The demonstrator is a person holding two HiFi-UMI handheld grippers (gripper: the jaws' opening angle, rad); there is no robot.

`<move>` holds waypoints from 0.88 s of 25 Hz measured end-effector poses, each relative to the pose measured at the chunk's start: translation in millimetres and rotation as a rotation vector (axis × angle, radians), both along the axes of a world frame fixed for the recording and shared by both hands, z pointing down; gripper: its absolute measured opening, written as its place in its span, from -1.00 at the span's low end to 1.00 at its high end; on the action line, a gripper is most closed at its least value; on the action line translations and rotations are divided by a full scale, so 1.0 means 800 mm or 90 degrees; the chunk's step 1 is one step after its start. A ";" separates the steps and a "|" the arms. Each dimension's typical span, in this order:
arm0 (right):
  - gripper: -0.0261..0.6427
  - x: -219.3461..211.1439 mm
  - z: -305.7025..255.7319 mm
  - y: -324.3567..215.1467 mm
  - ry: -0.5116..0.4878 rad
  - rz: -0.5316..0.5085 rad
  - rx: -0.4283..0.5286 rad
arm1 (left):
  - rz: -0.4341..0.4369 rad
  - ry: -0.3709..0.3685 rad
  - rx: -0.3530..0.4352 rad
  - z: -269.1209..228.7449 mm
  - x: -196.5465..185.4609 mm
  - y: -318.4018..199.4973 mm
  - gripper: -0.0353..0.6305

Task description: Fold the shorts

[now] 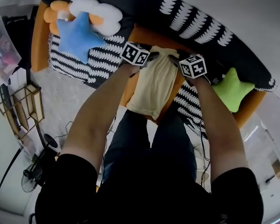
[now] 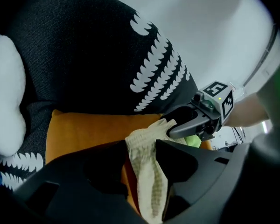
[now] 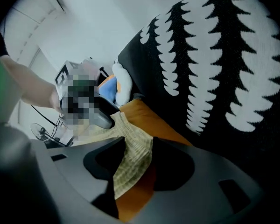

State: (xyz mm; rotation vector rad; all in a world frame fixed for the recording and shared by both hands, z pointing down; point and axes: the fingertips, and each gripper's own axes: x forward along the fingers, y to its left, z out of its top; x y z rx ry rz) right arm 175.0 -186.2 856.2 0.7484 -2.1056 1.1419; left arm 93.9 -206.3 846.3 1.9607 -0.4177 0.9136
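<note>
Head view: left gripper (image 1: pixel 150 57) and right gripper (image 1: pixel 175 59) each have fingers clamped on cream woven fabric shorts (image 1: pixel 155 85) lying over an orange cushion (image 1: pixel 147 35).

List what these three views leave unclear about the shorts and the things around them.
Cream textured shorts: the head view has the waistband end covered by the left gripper and right gripper; each gripper view shows only a strip between its jaws.
Green star-shaped cushion: only a sliver shows behind the right gripper in the left gripper view.
Left gripper in the right gripper view: a mosaic patch blurs it.
</note>
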 end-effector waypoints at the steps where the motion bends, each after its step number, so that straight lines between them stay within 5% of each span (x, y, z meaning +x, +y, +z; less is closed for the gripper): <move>1: -0.38 0.000 -0.001 0.001 -0.006 0.000 -0.006 | -0.002 0.005 -0.007 0.001 -0.001 0.002 -0.25; 11: -0.68 -0.002 -0.018 -0.016 -0.007 -0.032 -0.020 | 0.045 0.000 0.049 -0.018 0.003 -0.020 -0.65; 16: -0.69 0.006 -0.056 -0.065 -0.015 -0.007 0.050 | 0.031 0.034 0.098 -0.050 0.005 -0.065 -0.64; 22: -0.69 0.001 -0.121 -0.087 -0.015 -0.058 0.161 | 0.052 0.076 0.174 -0.103 0.002 -0.087 -0.64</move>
